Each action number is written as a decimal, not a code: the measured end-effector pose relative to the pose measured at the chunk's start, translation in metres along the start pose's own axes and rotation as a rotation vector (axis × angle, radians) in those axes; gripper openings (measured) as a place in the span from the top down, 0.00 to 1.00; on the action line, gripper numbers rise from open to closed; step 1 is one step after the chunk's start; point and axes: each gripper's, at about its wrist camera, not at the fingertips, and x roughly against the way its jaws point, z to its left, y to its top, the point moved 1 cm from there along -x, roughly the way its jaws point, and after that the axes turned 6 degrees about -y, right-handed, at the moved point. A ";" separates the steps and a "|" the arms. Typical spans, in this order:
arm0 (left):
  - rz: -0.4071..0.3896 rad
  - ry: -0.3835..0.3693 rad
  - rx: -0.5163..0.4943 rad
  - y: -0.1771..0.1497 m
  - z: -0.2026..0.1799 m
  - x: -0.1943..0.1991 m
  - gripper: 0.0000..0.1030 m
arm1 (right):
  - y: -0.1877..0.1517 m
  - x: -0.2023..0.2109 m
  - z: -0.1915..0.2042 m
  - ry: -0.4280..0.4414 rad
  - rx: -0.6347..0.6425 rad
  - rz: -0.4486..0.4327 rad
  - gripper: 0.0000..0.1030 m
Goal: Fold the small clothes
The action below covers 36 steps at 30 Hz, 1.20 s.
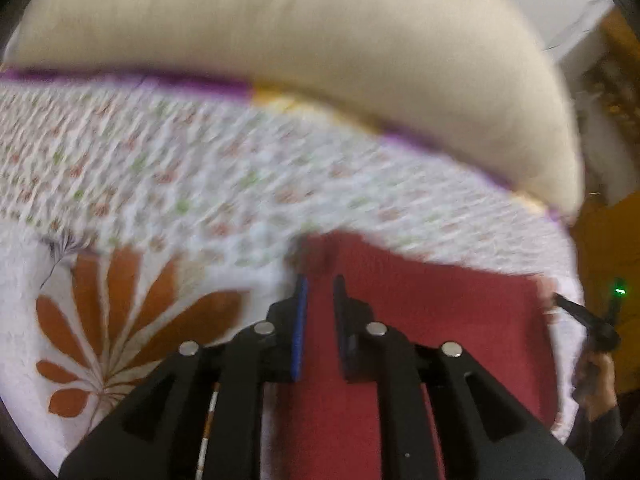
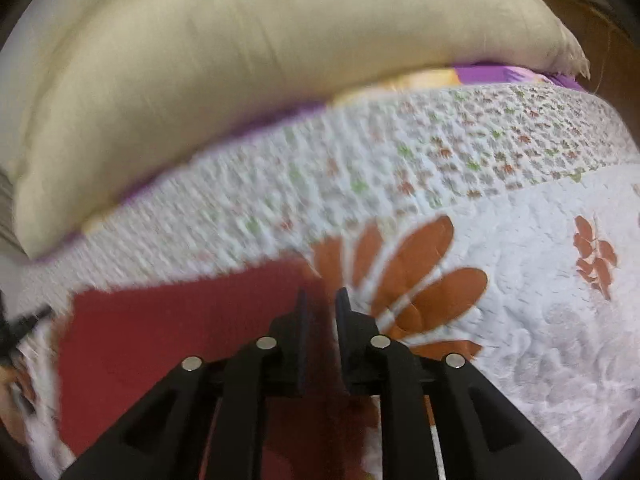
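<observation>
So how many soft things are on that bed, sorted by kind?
Red cloth: 1
Cream pillow: 1
Flowered quilt: 1
Purple sheet under the pillow: 1
Total: 4

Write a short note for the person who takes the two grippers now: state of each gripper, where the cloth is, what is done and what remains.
Left gripper: jaws slightly apart over the red cloth, near its far left corner; whether it grips is unclear, the picture is blurred.
Right gripper: jaws slightly apart at the cloth's far right corner; grip also unclear.
The cloth lies flat on the quilt, in front of the pillow.
Done: cloth spread out; earlier folds cannot be told.
Left: take both far corners, fold toward you, smooth.
</observation>
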 end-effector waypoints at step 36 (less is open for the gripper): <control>0.158 -0.260 0.030 -0.210 0.015 0.023 0.99 | -0.210 0.021 -0.001 0.472 0.008 0.248 1.00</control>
